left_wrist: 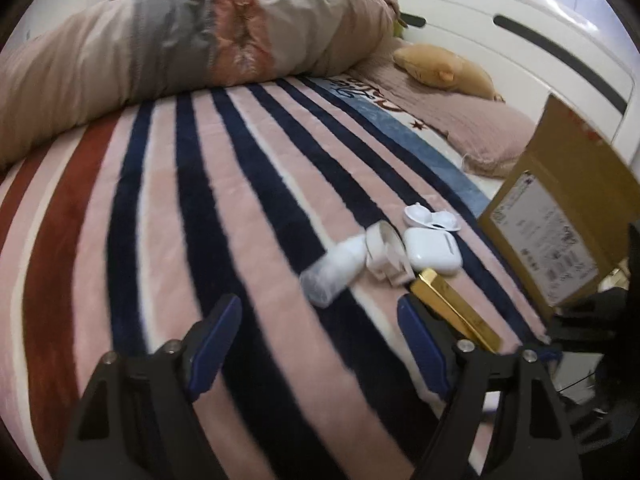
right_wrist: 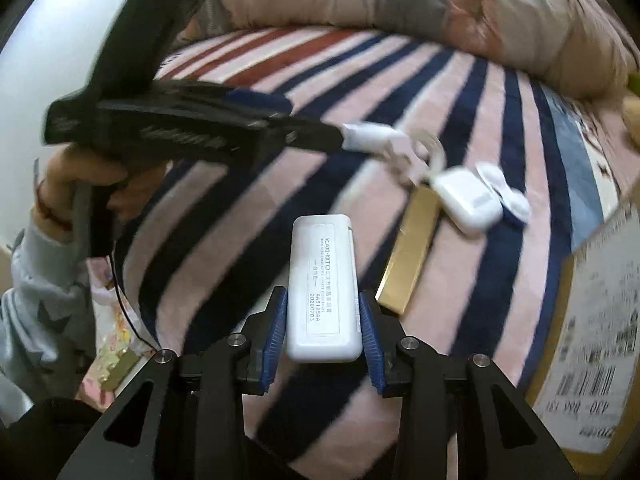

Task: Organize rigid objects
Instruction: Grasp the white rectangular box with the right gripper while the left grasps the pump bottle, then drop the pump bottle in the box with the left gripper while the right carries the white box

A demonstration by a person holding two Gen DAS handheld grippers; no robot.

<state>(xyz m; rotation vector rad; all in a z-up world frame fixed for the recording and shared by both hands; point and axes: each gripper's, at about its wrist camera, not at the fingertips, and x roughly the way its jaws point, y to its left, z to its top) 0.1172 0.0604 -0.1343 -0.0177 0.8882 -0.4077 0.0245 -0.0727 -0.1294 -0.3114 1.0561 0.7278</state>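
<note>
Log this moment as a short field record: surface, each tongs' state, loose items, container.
surface: striped blanket on a bed
left tongs: open, empty, above the blanket
right tongs: shut on white labelled box
loose items: small white bottle, white earbud case, gold bar-shaped box, lying close together
container: cardboard box, to the right of the items

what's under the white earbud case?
The earbud case lies on the striped blanket, with one edge over the end of the gold box. An open white case sits just behind it. What the case covers directly beneath cannot be seen.
</note>
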